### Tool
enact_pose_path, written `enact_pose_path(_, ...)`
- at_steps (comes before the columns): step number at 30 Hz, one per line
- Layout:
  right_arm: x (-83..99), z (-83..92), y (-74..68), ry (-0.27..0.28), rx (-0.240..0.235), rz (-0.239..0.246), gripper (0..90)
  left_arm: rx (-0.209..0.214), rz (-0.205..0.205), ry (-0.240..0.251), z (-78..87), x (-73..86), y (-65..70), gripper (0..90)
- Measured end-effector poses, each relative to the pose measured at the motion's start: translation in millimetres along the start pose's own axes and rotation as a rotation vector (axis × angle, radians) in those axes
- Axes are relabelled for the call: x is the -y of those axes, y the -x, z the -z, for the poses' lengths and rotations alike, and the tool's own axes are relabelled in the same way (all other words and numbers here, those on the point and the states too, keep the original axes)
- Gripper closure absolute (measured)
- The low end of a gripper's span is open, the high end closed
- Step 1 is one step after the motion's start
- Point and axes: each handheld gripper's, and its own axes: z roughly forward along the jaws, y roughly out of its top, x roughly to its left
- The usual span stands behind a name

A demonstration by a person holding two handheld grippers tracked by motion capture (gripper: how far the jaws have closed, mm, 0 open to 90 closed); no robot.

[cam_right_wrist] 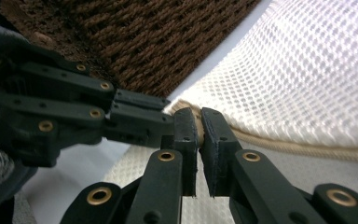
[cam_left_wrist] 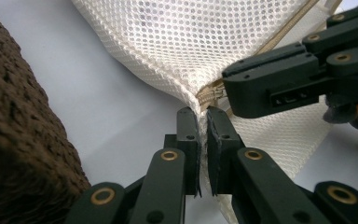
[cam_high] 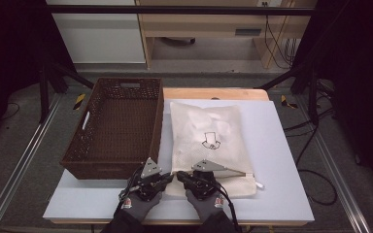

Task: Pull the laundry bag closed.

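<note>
— Where does the work stand?

— The mesh bag [cam_high: 209, 145] lies flat on the white board [cam_high: 281, 165], just right of the brown basket [cam_high: 116, 126]. Both tools meet at its near left corner, where the zipper [cam_left_wrist: 209, 93] ends.

— What are they holding?

— The left gripper [cam_left_wrist: 203, 116] has its jaws pinched onto the mesh fold right at the zipper end. The right gripper [cam_right_wrist: 198, 122] is closed nearly as narrow on the beige zipper line; it looks clamped on the slider or its tab, though I cannot tell which.

— So the step is opening the zipper?

— That is my reading. To do it well, the left should hold the corner firm as an anchor while the right pulls straight along the zipper toward the bag's right side, low and level. Lifting would bunch the mesh and jam the slider.

— Any snag risk?

— The two tools are touching or almost so, and the mesh is loose by the teeth; a little tension between the grips should keep fabric out of the track.

— Room to move?

— Plenty to the right: the board is bare beyond the bag. To the left the basket wall stands close beside the left gripper. The near board edge [cam_high: 175, 221] lies just under the hands, so the pull should run sideways.
</note>
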Motion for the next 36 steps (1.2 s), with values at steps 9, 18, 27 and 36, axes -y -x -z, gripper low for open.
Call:
enact_pose_path(9, -0.3, 2.7, -6.9, 0.019, 0.014, -0.023, 87.4, -0.015, 0.028, 0.024, 4.1, -0.5, -0.9, 84.3)
enact_pose_path(18, -0.1, 2.8, -2.4, 0.011, 0.027, -0.060, 87.4, -0.011, 0.031, 0.039, 9.0, -1.9, -1.3, 84.3)
enact_pose_path(27, 3.4, 7.9, 7.4, 0.002, 0.015, -0.056, 87.3, -0.008, 0.011, 0.036, 8.2, -2.3, 2.7, 84.3)
enact_pose_path(36, 6.4, 12.3, 19.8, -0.021, 0.063, -0.063, 87.4, -0.009, 0.020, 0.051, 11.4, -1.9, -3.0, 84.3)
